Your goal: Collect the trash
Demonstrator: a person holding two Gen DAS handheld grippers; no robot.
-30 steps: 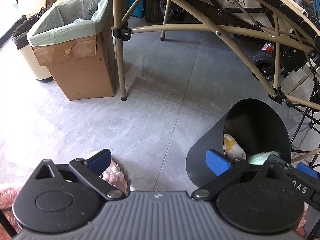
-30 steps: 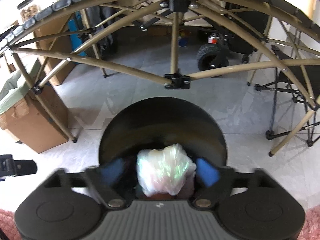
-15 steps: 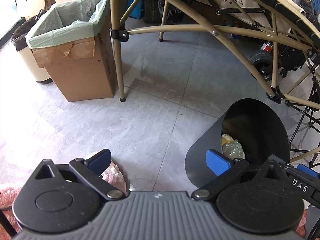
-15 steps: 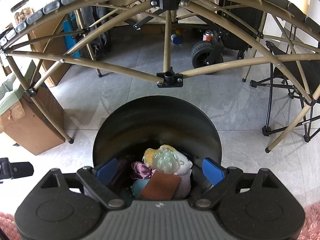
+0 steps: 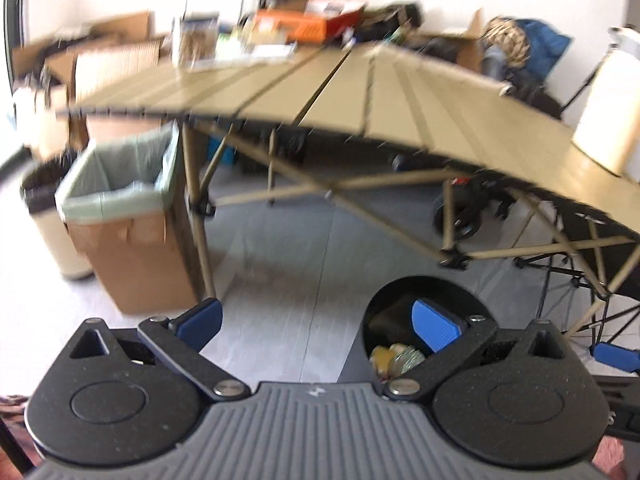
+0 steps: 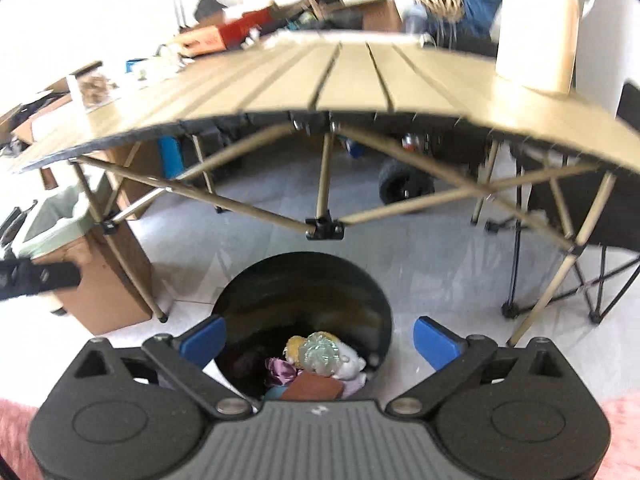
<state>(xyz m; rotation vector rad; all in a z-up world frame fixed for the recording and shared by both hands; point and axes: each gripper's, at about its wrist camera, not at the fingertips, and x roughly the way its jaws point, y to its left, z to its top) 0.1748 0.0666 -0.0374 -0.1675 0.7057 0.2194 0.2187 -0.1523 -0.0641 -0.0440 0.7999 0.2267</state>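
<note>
A black round bin (image 6: pixel 304 280) stands on the grey floor under the front edge of a tan folding table (image 6: pixel 360 80). It holds several crumpled pieces of trash (image 6: pixel 320 360), with a clear plastic wad on top. My right gripper (image 6: pixel 318 336) is open and empty, raised above the bin's mouth. My left gripper (image 5: pixel 320 320) is open and empty, left of the bin (image 5: pixel 400 304), where the trash (image 5: pixel 396 358) also shows.
A cardboard box lined with a green bag (image 5: pixel 120 216) stands at the left beside a table leg, with a beige bin (image 5: pixel 48 224) behind it. Folding chair frames (image 6: pixel 580 280) stand at the right. A pink rug (image 6: pixel 624 432) lies at my feet. A white roll (image 6: pixel 536 28) stands on the table.
My right gripper opened and dropped the clear plastic wad into the black bin. Both grippers then rose and tilted up, so the table top came into view.
</note>
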